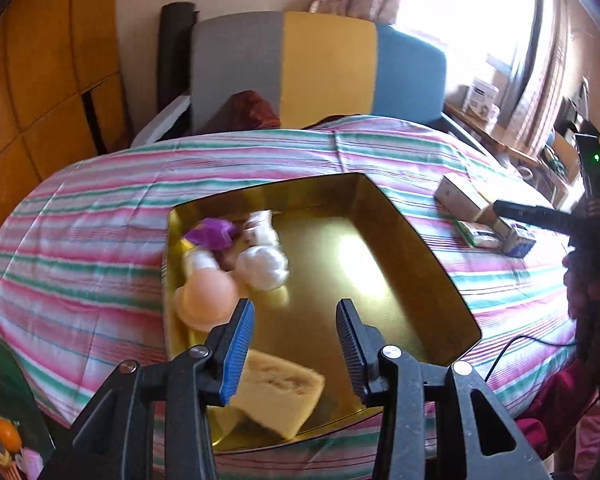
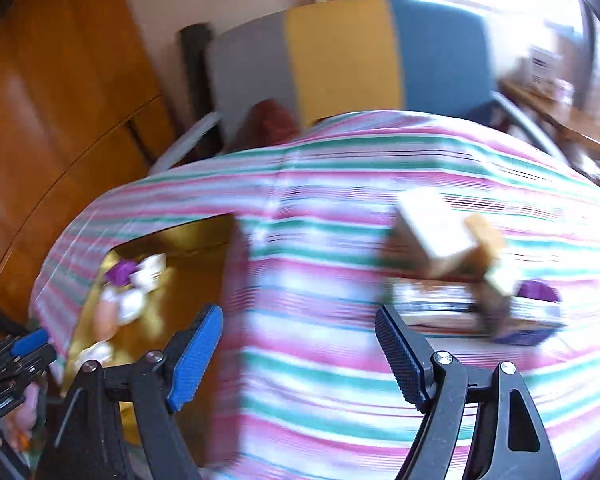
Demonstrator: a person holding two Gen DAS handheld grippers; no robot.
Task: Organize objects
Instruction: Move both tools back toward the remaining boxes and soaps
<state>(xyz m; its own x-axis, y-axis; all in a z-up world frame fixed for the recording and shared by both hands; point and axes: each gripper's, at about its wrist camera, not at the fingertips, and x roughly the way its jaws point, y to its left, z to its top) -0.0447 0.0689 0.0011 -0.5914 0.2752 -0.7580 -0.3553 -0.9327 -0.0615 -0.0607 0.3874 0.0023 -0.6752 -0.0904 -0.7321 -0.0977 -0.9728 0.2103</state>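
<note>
A bed covered by a pink, green and white striped sheet fills most of both views. Behind it a headboard in grey, yellow and blue panels is seen, with wooden panelling to the left and a bright curtained window to the right.

On the sheet a gold tray is set, its walls shiny and its floor reflecting the light. In the tray's left part a heap of small things is gathered: a purple piece, white bundles and a peach round thing. A yellow sponge is seen at the tray's near edge, just beside the left finger pad.

Further right on the sheet, well apart from the tray, a few small boxes are grouped; in the right wrist view they are blurred, and a purple item is seen beside them.

The left gripper is held above the near part of the tray, its jaws partly spread; nothing is pinched between them. The right gripper is held over bare sheet between the tray and the boxes, its jaws spread wide with nothing between them. The right gripper's view is smeared by motion blur, so small details there cannot be told.

At the right edge of the left wrist view, dark gripper parts and a person's red sleeve are seen.
</note>
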